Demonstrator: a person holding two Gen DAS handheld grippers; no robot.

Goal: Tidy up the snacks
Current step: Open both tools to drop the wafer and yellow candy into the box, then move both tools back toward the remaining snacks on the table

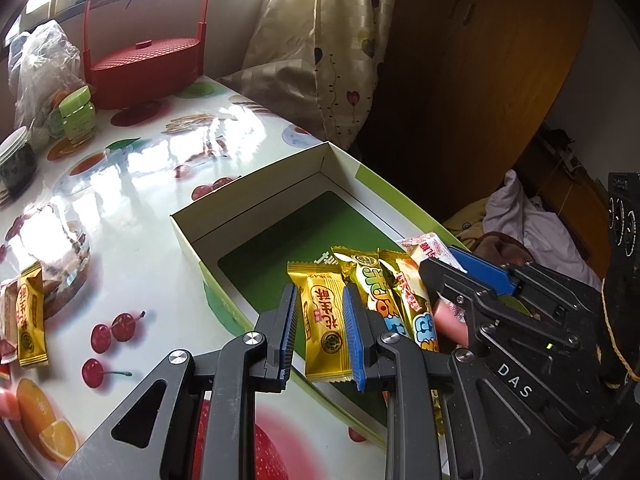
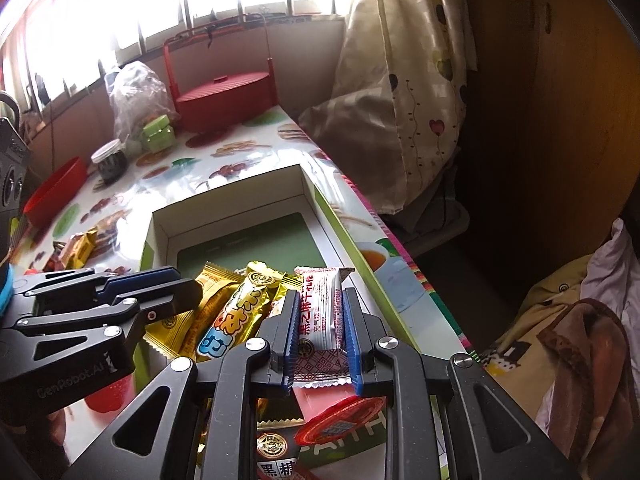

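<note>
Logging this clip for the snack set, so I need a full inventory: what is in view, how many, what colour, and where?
box: one, white walls, green floor, open, table's near right.
gold snack pack: one, between the left gripper's pads, over the box.
white snack pack: one, red print, between the right gripper's pads.
yellow-blue snack pack: one, in the box between the held two.
loose snack packs: several, gold and red, table's left.
red basket: one, lidded, table's far end.
plastic bag: one, clear, beside the basket.
dark jar: one, white lid.
red bowl: one, left edge.
table: fruit-print cover.
left gripper: black, blue pads.
right gripper: black, blue pads.
</note>
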